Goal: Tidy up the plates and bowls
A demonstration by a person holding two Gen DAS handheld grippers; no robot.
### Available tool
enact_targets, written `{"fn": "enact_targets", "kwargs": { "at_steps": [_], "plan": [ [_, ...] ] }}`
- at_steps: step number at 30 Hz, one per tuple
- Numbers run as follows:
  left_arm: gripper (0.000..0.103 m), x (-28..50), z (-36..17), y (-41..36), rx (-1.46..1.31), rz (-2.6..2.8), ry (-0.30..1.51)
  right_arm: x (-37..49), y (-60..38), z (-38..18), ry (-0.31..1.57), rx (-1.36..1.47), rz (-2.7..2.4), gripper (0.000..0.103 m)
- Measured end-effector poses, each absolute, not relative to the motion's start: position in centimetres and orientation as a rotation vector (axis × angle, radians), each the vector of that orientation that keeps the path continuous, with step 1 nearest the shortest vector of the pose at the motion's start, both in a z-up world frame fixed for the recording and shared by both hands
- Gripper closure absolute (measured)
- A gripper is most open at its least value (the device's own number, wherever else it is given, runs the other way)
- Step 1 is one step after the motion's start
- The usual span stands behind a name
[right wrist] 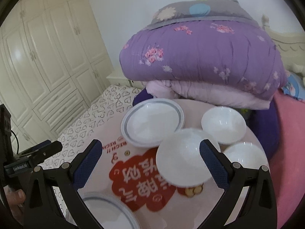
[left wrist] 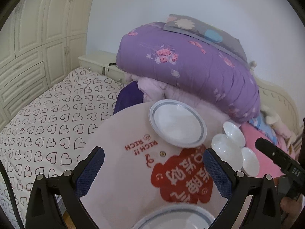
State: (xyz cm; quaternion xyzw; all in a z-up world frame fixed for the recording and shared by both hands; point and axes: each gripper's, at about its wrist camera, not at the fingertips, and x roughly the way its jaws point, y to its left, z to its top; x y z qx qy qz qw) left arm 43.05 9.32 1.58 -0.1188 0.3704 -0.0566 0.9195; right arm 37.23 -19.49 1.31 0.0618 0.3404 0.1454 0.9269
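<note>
A: How should the step in hand be done?

B: The large bowl point(right wrist: 184, 157) should be gripped by its rim, squarely, so the 2 smaller bowls point(right wrist: 223, 126) point(right wrist: 246, 155) just beside it are not knocked.

A: And the claws?

B: The right claw point(right wrist: 150, 157) is held wide, nothing gripped, its right finger over that bowl. The left claw point(left wrist: 153, 164) is equally wide and empty above the round bench point(left wrist: 118, 171), between the far plate point(left wrist: 177, 123) and the near plate point(left wrist: 175, 218).

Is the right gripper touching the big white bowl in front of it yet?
Cannot tell. In the right wrist view the right gripper is open, its right fingertip overlapping the big white bowl in the image; neither contact nor a gap shows.
</note>
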Motion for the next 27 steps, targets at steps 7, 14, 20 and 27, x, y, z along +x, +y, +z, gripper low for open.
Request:
{"fn": "enact_targets", "kwargs": {
  "at_steps": [7,14,20,27],
  "plan": [
    [0.001,48.6,1.3,9.4,-0.254,-0.121,0.785,42.6,-19.4,2.0,0.739,0.106,0.318,0.000],
    [0.001,55.0,-0.1,9.5,-0.257,-0.124,0.848,47.7,-19.6,1.5,0.798,0.101,0.321,0.000],
    [0.001,59.6,-1.9,9.2,-0.261,-0.119,0.896,51.8,-19.7,0.3,0.861,0.098,0.313,0.000],
    [0.001,64.3,-4.6,9.1,-0.272,-0.106,0.958,55.0,-19.4,-1.9,0.939,0.082,0.310,0.000]
  ]
}}
